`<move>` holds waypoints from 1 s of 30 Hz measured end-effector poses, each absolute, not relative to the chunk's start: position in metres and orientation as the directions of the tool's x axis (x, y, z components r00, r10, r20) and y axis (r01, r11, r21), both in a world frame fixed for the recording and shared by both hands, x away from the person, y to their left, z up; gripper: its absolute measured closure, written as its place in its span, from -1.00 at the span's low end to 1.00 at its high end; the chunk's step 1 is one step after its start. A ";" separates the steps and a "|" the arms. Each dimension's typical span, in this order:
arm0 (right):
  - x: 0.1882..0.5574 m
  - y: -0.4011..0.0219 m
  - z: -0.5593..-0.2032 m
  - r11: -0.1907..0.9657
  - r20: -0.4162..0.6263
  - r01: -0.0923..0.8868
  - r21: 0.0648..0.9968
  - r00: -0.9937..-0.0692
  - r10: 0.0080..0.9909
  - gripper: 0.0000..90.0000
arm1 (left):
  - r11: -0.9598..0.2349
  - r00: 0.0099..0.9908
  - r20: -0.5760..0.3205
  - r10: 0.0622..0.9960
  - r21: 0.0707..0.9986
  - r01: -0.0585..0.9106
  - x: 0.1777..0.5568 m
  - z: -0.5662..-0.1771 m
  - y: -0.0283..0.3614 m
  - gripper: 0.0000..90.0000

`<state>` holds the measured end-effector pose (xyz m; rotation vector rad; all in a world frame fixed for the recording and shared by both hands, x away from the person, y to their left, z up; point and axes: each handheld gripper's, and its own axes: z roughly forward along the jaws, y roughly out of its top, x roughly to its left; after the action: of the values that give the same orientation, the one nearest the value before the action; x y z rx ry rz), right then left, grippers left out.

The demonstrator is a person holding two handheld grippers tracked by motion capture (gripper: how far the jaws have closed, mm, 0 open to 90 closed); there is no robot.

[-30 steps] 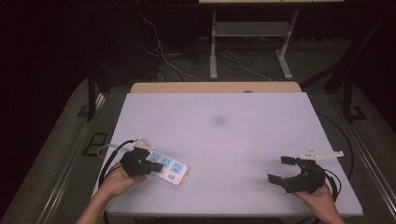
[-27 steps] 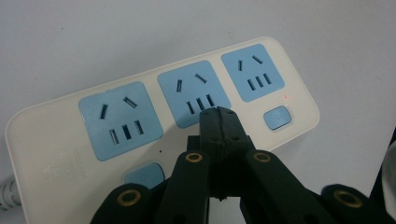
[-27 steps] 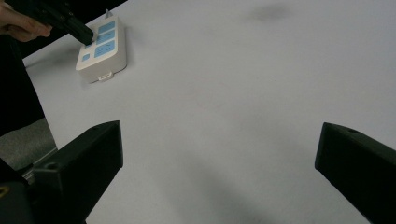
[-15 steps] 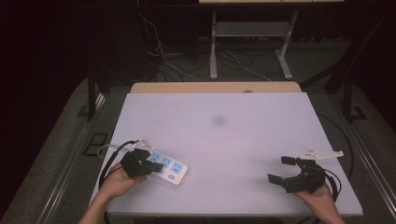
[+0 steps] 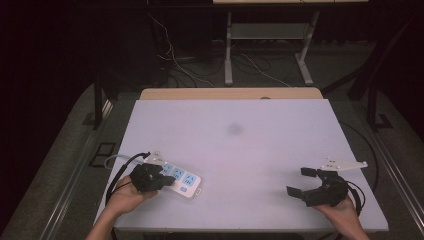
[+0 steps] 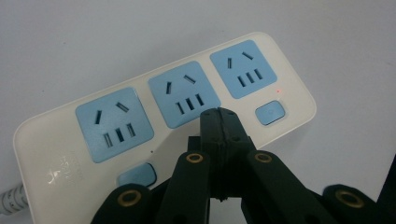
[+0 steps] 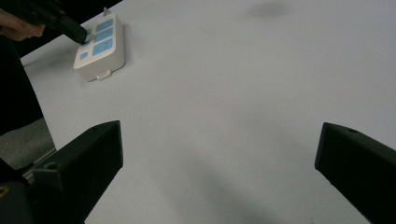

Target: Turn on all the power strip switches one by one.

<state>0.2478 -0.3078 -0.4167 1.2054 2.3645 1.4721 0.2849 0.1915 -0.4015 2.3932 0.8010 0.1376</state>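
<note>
Left tool (image 6: 218, 116) pinched together, tip over power strip (image 5: 181, 180), between middle socket and switch (image 6: 271, 112). Strip flat on counter (image 5: 250, 150), near front-left corner. Likely light, rigid, smooth plastic; apt to slide under push; best gripped across long sides. Wide bare room centre. Right tool (image 5: 306, 181) spread apart, holding nothing, near front-right edge.

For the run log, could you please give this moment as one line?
left claw: shut, over power strip | right claw: open, empty | table
</note>
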 end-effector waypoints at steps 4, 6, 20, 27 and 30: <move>0.248 -0.308 -0.417 0.215 0.301 0.565 0.797 -0.679 0.669 -0.98 | -0.634 0.816 -0.080 0.573 0.588 0.503 0.282 -0.396 0.192 0.99; 0.248 -0.308 -0.417 0.215 0.301 0.565 0.797 -0.679 0.669 -0.98 | -0.629 0.815 -0.078 0.574 0.596 0.500 0.281 -0.393 0.193 0.99; 0.249 -0.307 -0.417 0.219 0.299 0.565 0.795 -0.680 0.669 -0.98 | -0.596 0.796 -0.071 0.602 0.624 0.506 0.283 -0.375 0.210 0.99; 0.249 -0.307 -0.417 0.219 0.300 0.566 0.795 -0.680 0.669 -0.98 | -0.590 0.787 -0.066 0.614 0.624 0.512 0.287 -0.372 0.215 0.99; 0.249 -0.307 -0.417 0.216 0.303 0.568 0.794 -0.679 0.669 -0.98 | -0.585 0.778 -0.066 0.625 0.621 0.522 0.289 -0.372 0.218 0.99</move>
<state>0.2492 -0.3072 -0.4173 1.2086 2.3661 1.4702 0.2893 0.2177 -0.3717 2.3289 0.8495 0.2105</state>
